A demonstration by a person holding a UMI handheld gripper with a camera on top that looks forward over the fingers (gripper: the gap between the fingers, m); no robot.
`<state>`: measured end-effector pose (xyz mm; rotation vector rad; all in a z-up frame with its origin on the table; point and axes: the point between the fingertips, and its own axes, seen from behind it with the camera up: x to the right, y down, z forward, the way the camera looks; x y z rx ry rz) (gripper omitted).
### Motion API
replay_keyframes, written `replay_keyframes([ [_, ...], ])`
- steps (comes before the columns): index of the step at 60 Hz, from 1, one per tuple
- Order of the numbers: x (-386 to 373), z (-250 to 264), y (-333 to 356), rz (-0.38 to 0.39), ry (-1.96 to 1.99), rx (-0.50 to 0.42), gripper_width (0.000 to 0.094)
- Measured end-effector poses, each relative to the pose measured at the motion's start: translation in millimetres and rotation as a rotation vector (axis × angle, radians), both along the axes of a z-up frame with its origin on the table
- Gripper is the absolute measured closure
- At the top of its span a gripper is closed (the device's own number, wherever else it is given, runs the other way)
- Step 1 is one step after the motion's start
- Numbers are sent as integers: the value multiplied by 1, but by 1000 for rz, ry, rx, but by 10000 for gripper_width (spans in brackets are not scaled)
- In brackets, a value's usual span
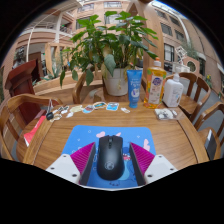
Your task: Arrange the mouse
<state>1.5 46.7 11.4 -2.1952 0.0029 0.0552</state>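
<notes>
A black computer mouse [110, 157] lies on a blue patterned mouse mat [86, 136] at the near edge of a wooden table [170, 135]. My gripper [111, 150] is lowered around the mouse, which stands between the two pink-padded fingers [84, 158]. The left pad is very close to the mouse's side and a thin strip of mat shows beside the right pad. The mouse rests on the mat and points away from me.
Beyond the mat stand a potted plant [116, 80], a blue tube [134, 88], a yellow-labelled bottle [155, 85] and a clear bottle [173, 91]. Small cards [97, 106] and a white case [165, 113] lie mid-table. Chairs [14, 112] flank the table.
</notes>
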Motion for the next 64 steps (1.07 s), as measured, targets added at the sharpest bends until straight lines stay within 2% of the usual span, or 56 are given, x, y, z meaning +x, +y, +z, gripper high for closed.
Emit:
replay_keyframes([
  [3, 3, 17, -7, -2, -14, 33, 77],
  [4, 4, 23, -11, -5, -19, 44, 63],
  [7, 5, 40, -23, -3, -32, 67, 98],
  [20, 1, 108, -103, 9, -58, 116, 77],
  [32, -5, 148, -189, 11, -77, 135, 77],
  [46, -11, 166, -271, 33, -97, 145, 82],
  [64, -9, 167, -319, 53, -104, 142, 83],
])
